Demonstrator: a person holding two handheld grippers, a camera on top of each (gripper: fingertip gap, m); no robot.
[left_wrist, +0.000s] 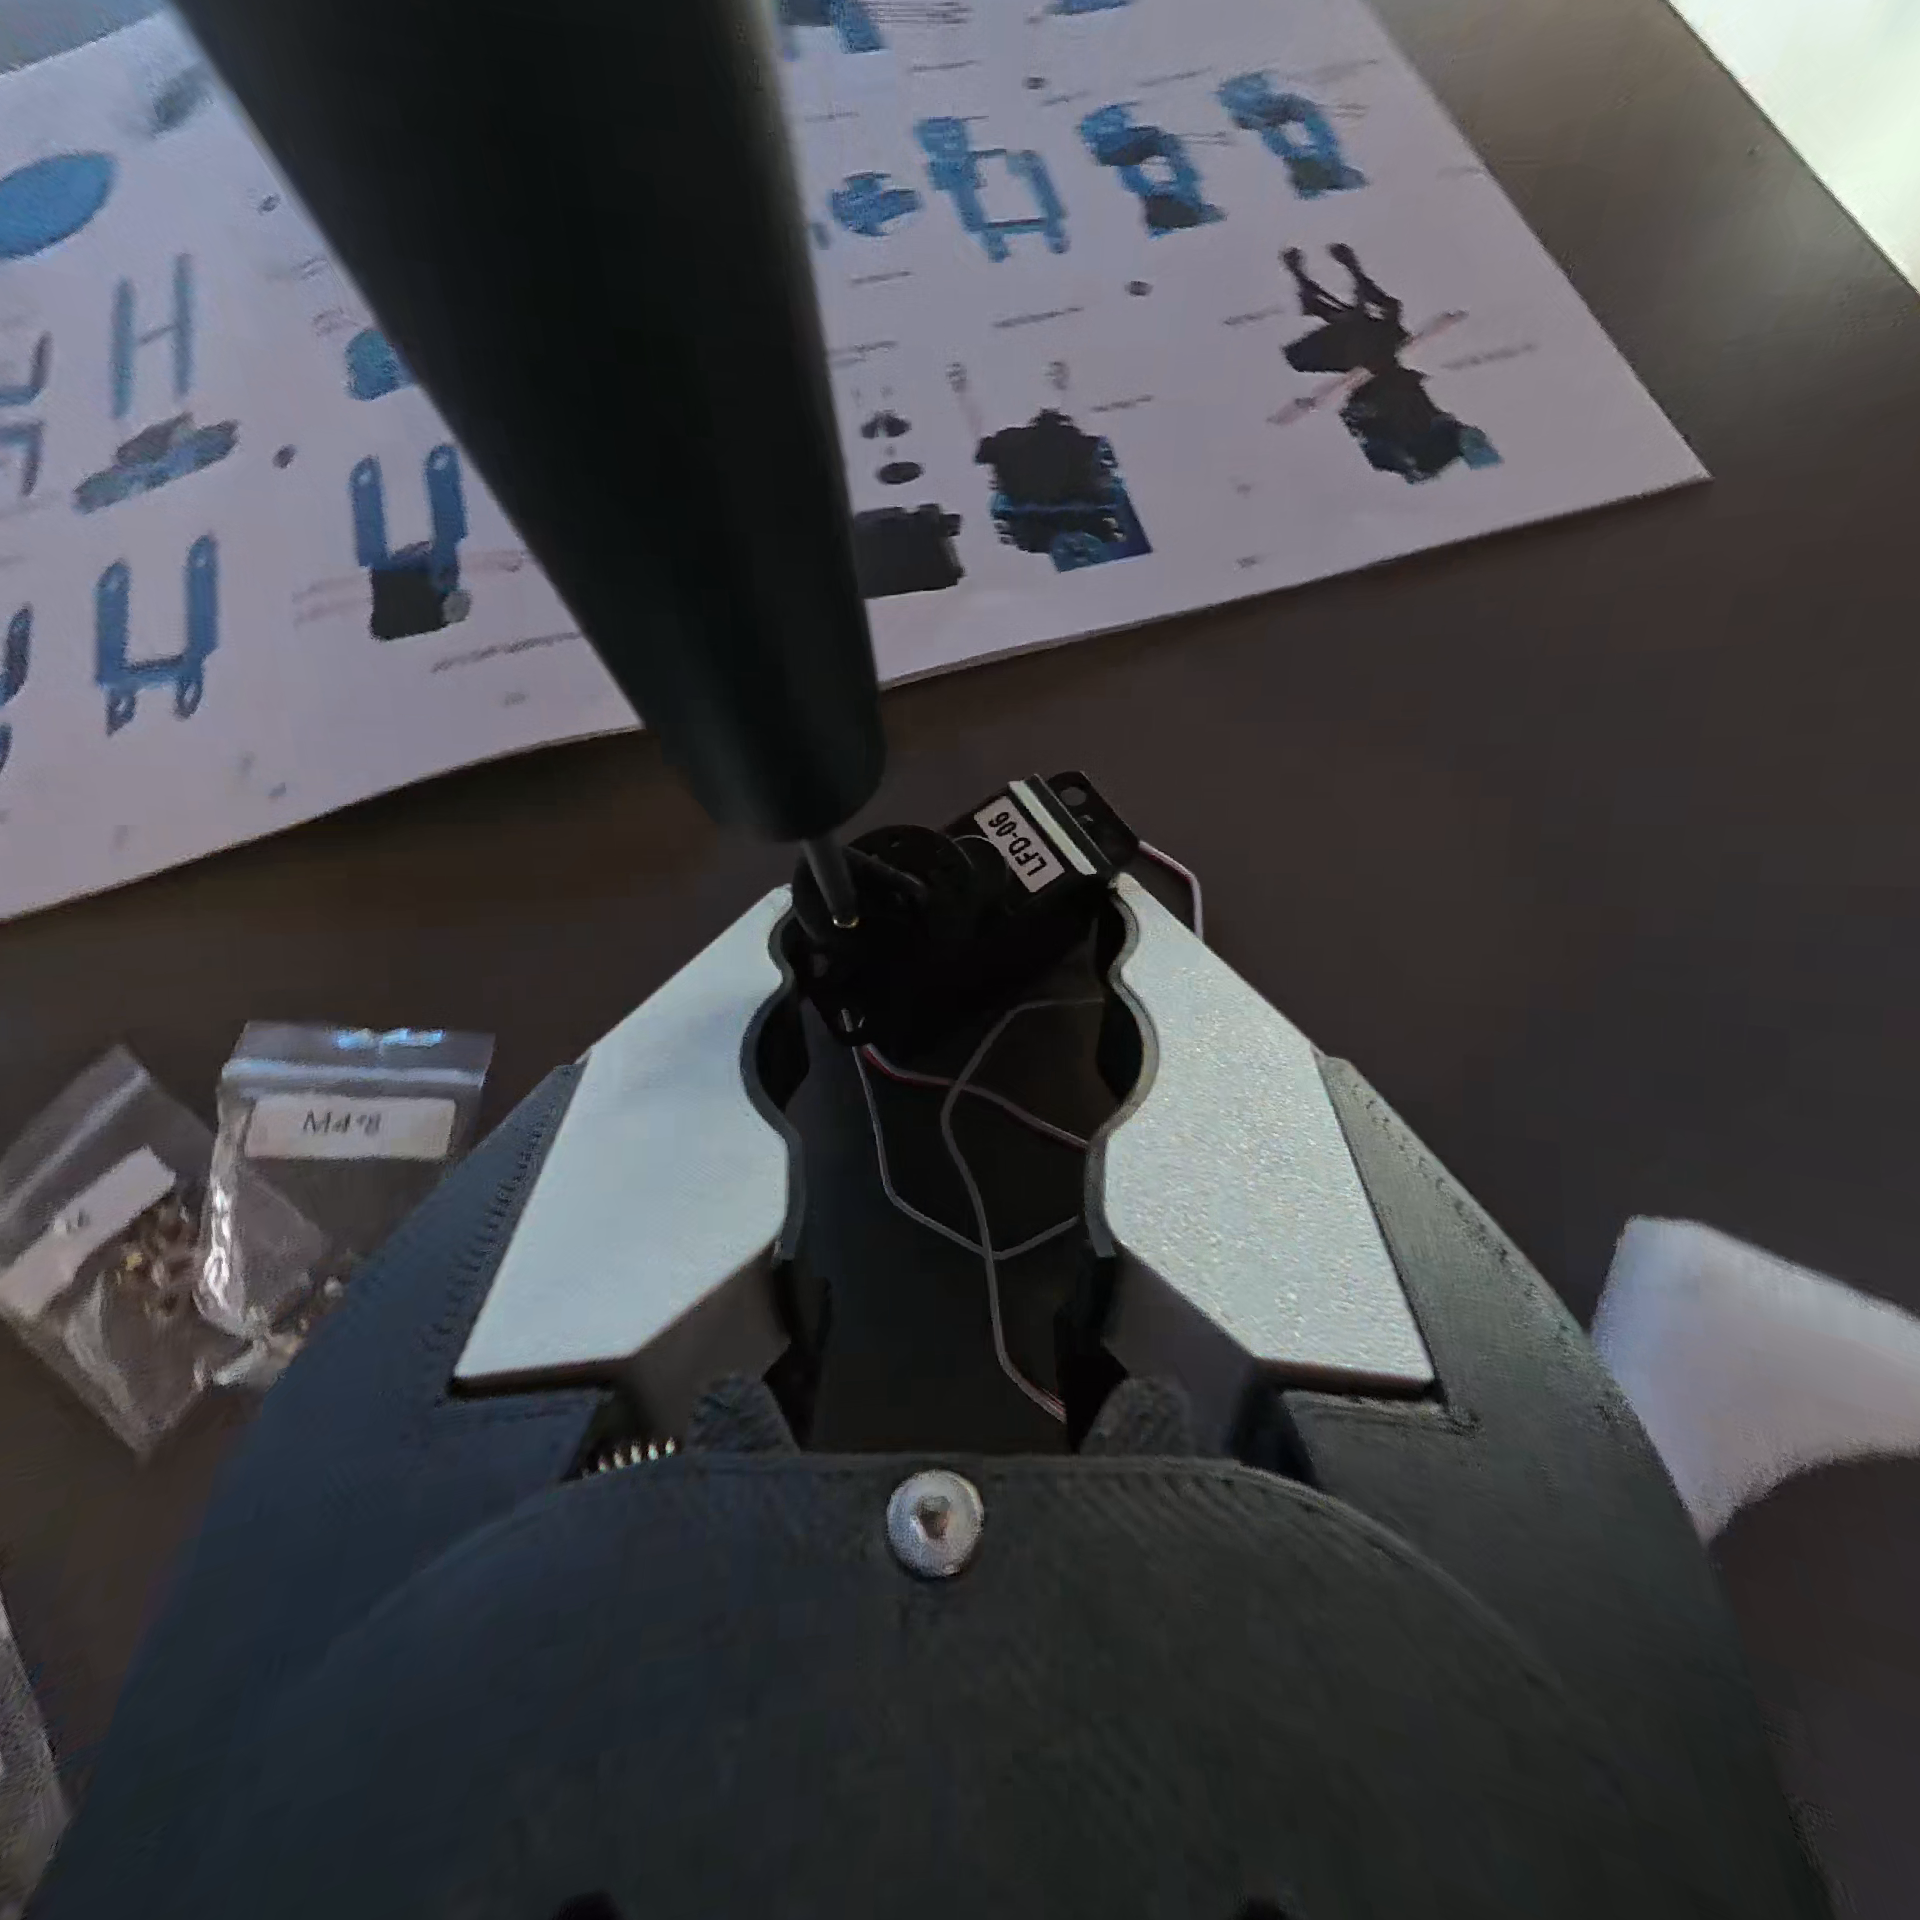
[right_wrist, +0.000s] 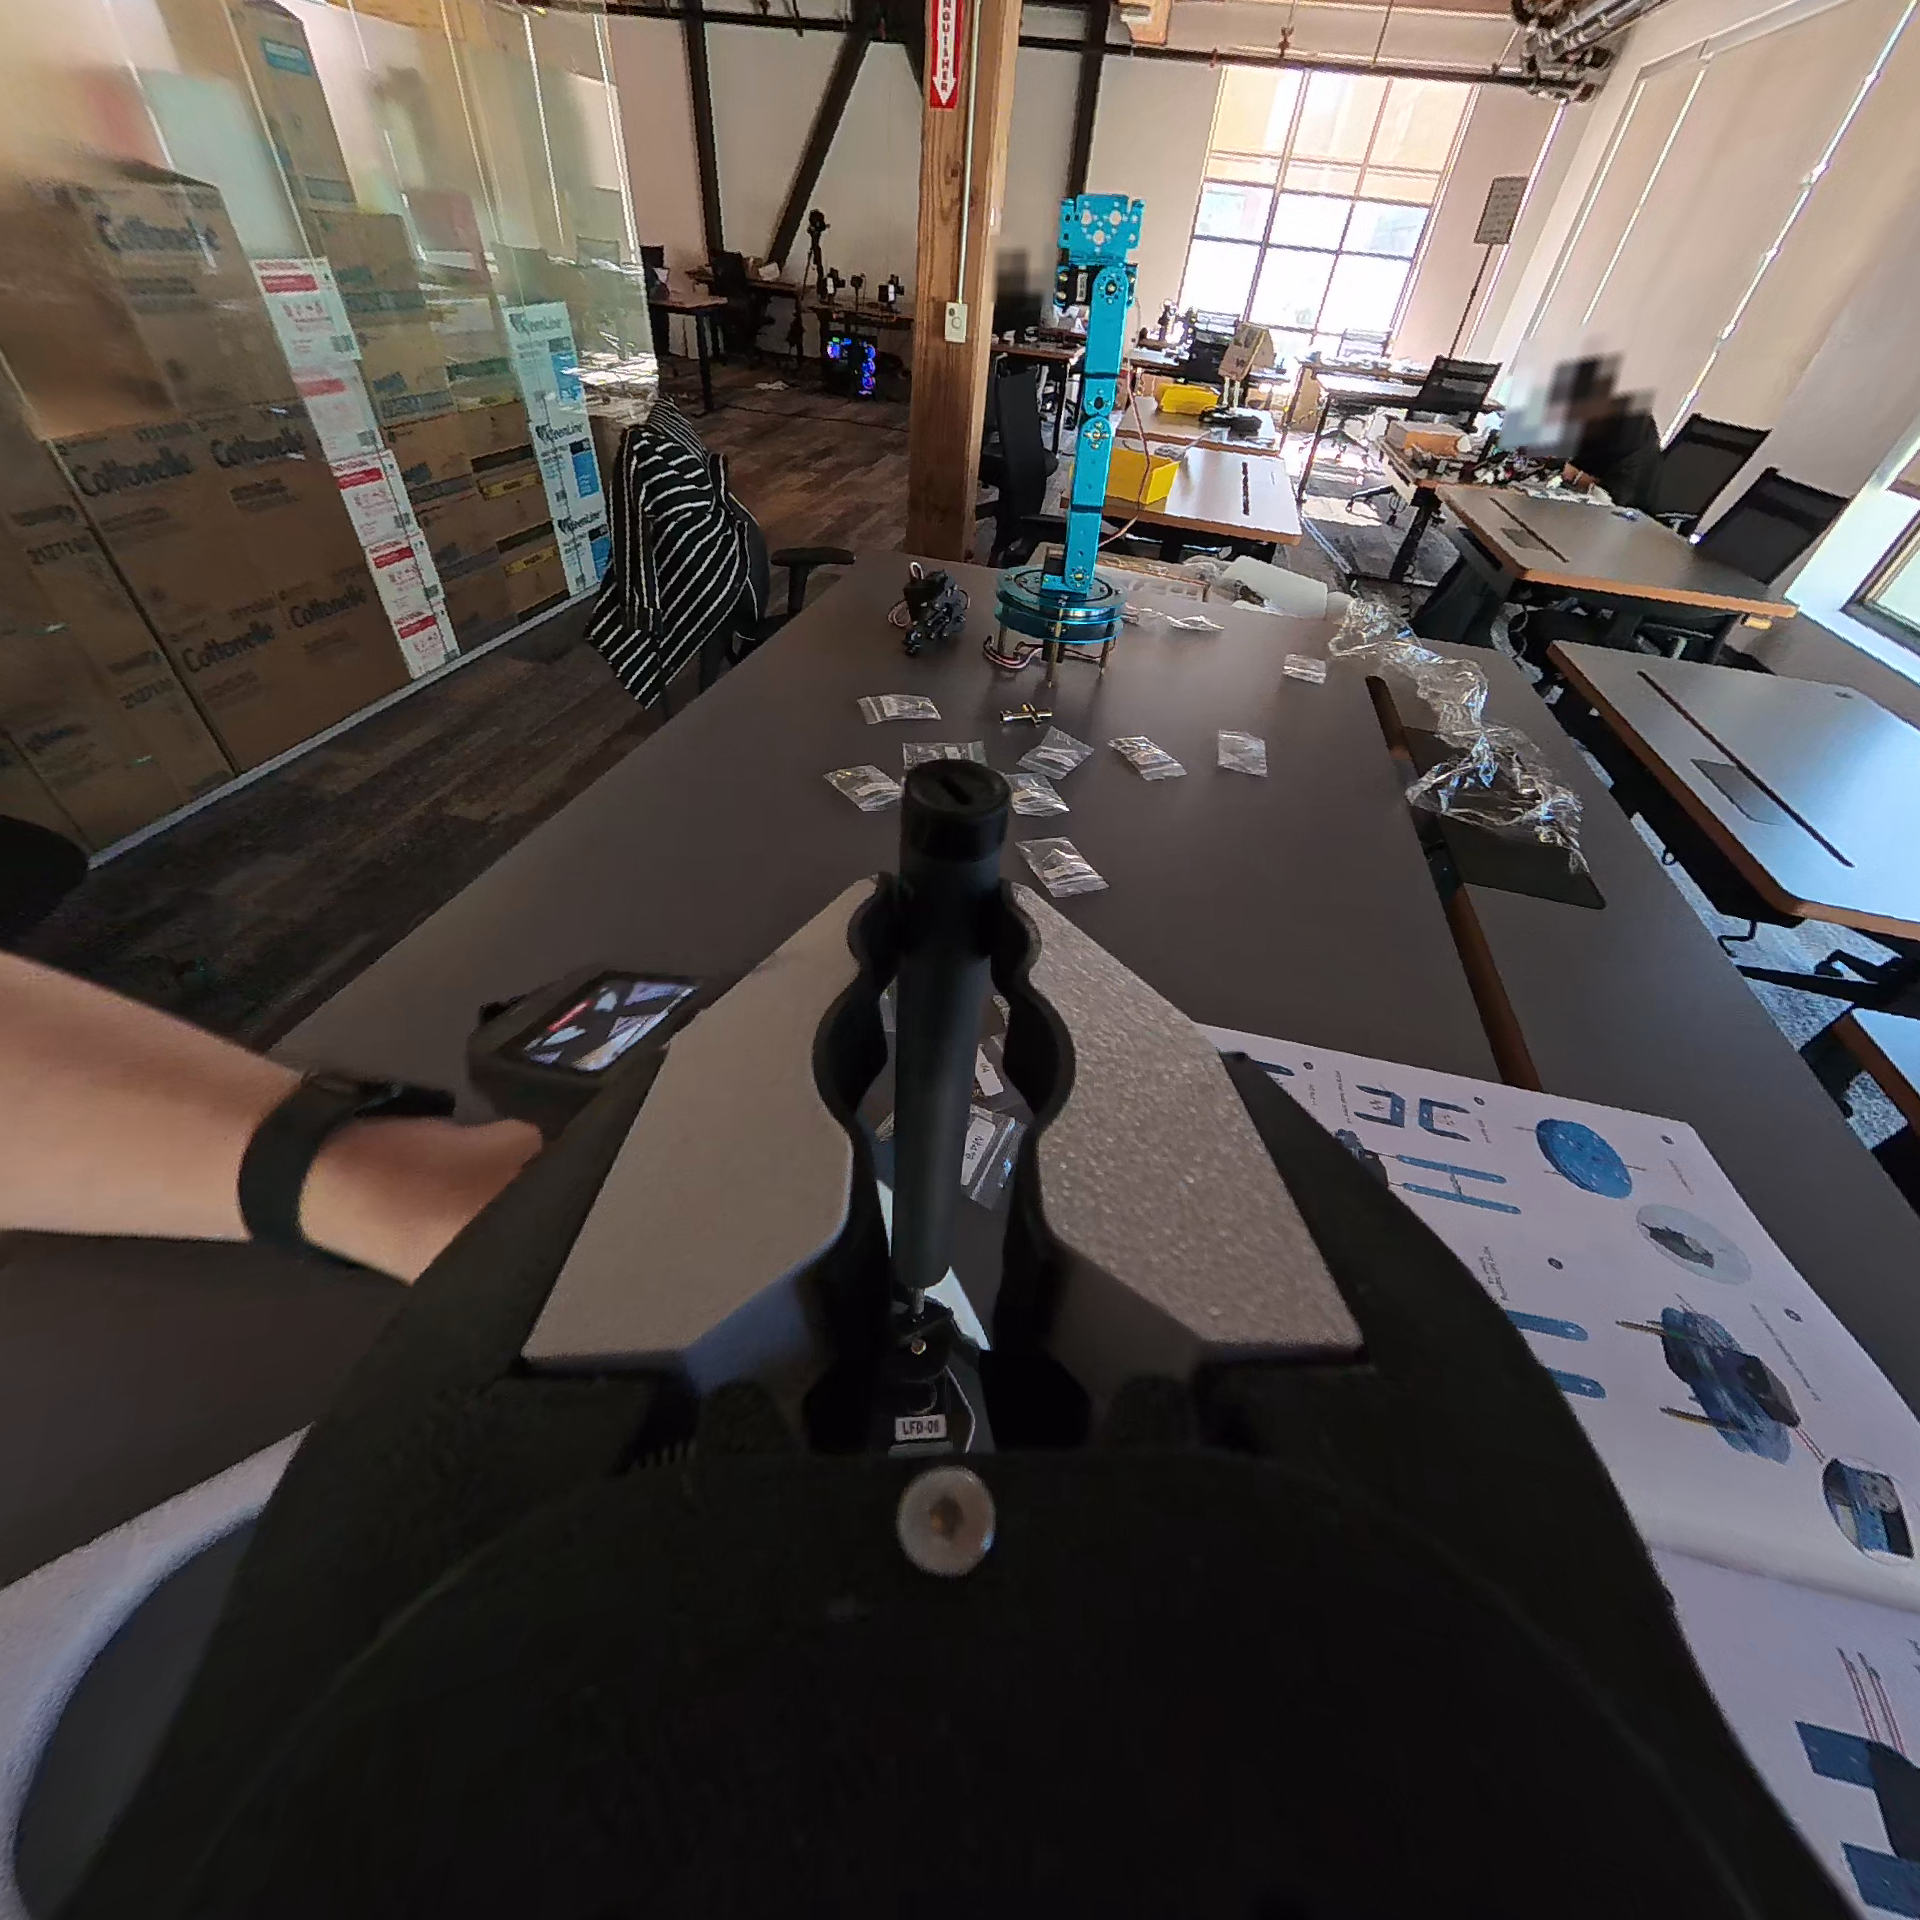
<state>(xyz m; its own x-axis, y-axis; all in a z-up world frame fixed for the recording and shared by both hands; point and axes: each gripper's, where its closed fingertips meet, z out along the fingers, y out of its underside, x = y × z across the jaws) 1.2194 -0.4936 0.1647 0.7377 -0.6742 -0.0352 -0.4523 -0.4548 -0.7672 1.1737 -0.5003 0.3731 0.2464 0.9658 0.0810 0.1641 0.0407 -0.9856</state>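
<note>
My left gripper (left_wrist: 951, 940) is shut on a small black servo motor (left_wrist: 966, 914) with a white label; its thin wires (left_wrist: 977, 1174) hang between the fingers. My right gripper (right_wrist: 945, 925) is shut on a black screwdriver (right_wrist: 940, 1060), handle end pointing away. In the left wrist view the screwdriver (left_wrist: 582, 364) comes down from the top left, and its thin bit touches a small screw on the servo's round top. In the right wrist view the servo (right_wrist: 923, 1371) sits just under the screwdriver's bit, close to the gripper's base.
A printed instruction sheet (left_wrist: 1195, 343) with blue part drawings lies on the dark table (right_wrist: 1299, 935). Small bags of screws (left_wrist: 239, 1195) lie at the left, several more (right_wrist: 1039, 779) farther off. A blue robot arm (right_wrist: 1086, 436) stands at the table's far end. A person's wrist with a watch (right_wrist: 312, 1153) is at the left. Spacing between my two grippers at the tips: around 20 cm.
</note>
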